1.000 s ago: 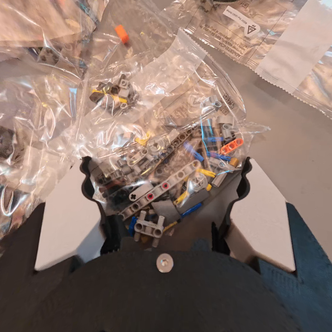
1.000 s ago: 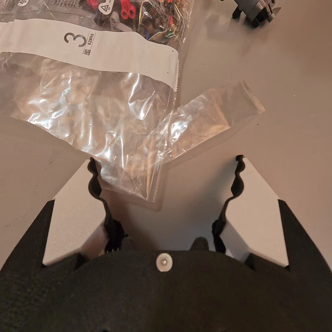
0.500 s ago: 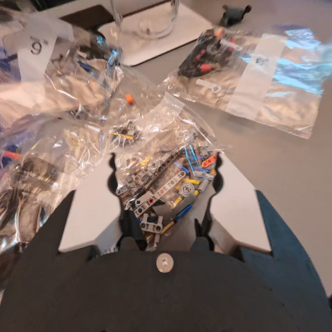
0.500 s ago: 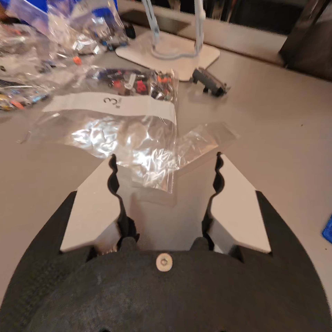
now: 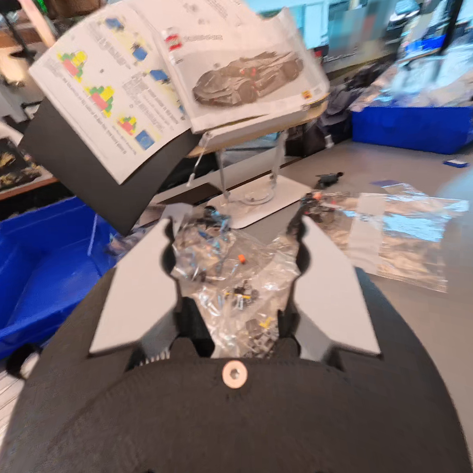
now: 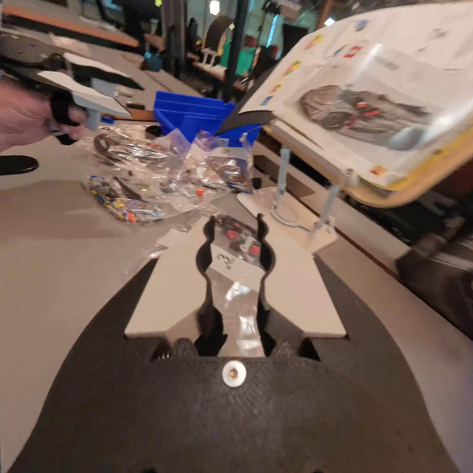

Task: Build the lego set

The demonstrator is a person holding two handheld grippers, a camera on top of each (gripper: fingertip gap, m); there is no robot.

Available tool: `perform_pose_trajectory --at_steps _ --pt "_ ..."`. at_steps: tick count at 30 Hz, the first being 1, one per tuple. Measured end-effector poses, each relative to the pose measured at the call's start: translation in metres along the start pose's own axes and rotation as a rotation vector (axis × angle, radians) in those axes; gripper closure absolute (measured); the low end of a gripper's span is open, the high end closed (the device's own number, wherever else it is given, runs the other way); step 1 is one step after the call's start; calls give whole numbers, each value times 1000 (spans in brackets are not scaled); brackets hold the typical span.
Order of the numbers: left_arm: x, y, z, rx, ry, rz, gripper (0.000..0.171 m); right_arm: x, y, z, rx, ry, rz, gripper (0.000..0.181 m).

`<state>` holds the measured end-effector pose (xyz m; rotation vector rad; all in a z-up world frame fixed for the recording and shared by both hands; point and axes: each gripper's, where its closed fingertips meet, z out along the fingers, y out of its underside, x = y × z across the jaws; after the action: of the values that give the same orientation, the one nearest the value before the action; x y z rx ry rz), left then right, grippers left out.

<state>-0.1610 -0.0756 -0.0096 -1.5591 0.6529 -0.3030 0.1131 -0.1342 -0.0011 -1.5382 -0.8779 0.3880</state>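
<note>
Grey tabletop (image 6: 64, 281) carries everything; we see an instruction booklet (image 5: 158, 69) propped on a stand at the far side. The numbered bag (image 6: 236, 256) lies straight ahead of our right gripper (image 6: 235, 225), long axis running away from us, nearer it than the left gripper (image 5: 234, 230). Both grippers hang spread and empty, the left over clear parts bags (image 5: 230, 276).

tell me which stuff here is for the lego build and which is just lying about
For the build:
- parts bags
- numbered bag
- instruction booklet
- small grey assembly
- loose orange piece

Lying about:
- blue bins
- booklet stand (only holds the booklet)
- background benches
</note>
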Motion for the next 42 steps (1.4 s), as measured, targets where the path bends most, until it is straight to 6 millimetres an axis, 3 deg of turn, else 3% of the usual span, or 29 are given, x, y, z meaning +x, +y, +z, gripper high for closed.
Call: perform_pose_trajectory --at_steps 1,3,6,10,13,17,20,23,25,31,36,42 --pt "-7 7 7 -42 -5 8 72 -9 -5 21 -26 -51 -5 147" --pt "-17 13 18 -55 10 61 91 -27 -9 66 -77 -126 -62 147" --pt "-44 36 35 -127 -8 40 87 -49 0 137 -185 -257 -51 145" --pt "-81 75 45 -167 -97 -16 104 -61 25 216 -308 -363 33 142" --pt "-93 86 44 -178 -124 -72 105 -67 52 257 -405 -403 45 140" --pt "-103 90 42 -194 -162 -87 106 -77 81 290 -523 -431 4 139" --pt "-108 91 40 -204 -187 -92 106 -80 93 302 -578 -422 -26 142" --pt "-108 91 39 -208 -186 -95 105 -83 95 306 -580 -418 -55 166" --pt "-104 89 39 -206 -165 -85 106 -81 100 305 -603 -405 -83 170" --pt "-91 88 43 -214 -104 -60 101 -70 78 296 -528 -410 -11 170" --pt "-84 96 47 -272 -79 -34 92 -63 44 267 -398 -412 11 170" --pt "-87 107 42 -355 -104 -11 84 -56 34 221 -275 -363 -7 170"
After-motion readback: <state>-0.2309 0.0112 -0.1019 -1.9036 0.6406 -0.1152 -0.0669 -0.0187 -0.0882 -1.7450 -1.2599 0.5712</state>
